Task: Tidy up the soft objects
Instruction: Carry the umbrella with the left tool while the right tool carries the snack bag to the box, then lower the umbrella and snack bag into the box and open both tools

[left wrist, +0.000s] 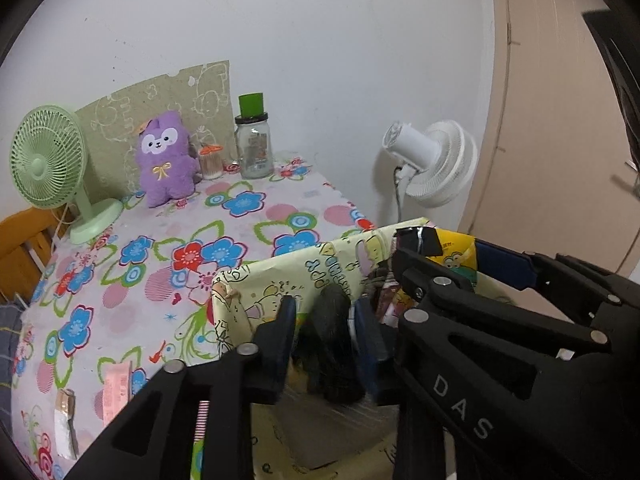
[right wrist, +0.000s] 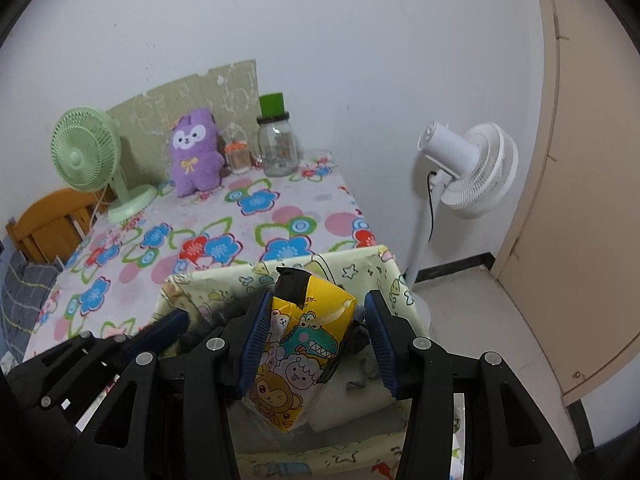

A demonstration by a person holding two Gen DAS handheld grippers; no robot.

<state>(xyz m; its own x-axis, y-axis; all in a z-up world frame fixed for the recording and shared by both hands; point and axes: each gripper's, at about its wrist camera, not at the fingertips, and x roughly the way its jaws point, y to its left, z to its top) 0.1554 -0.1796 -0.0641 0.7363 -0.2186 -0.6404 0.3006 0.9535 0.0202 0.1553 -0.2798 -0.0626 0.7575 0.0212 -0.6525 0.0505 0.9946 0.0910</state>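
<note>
Inside the cartoon box (left wrist: 280, 276), a dark fuzzy thing (left wrist: 334, 344) (hard to make out) sits between the left gripper (left wrist: 326, 332) fingers, spread; the right gripper (right wrist: 316, 344) tilts down, pinching the yellow packet (right wrist: 298, 356).

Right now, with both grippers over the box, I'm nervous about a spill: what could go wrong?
1. The left gripper and right gripper crowd over the same printed box, so they may knock together.
2. The yellow packet leans in the right gripper with a visible gap on one side, so it may slip or land crooked.
3. The dark furry item looks loose in the left gripper and may tumble unevenly.
</note>
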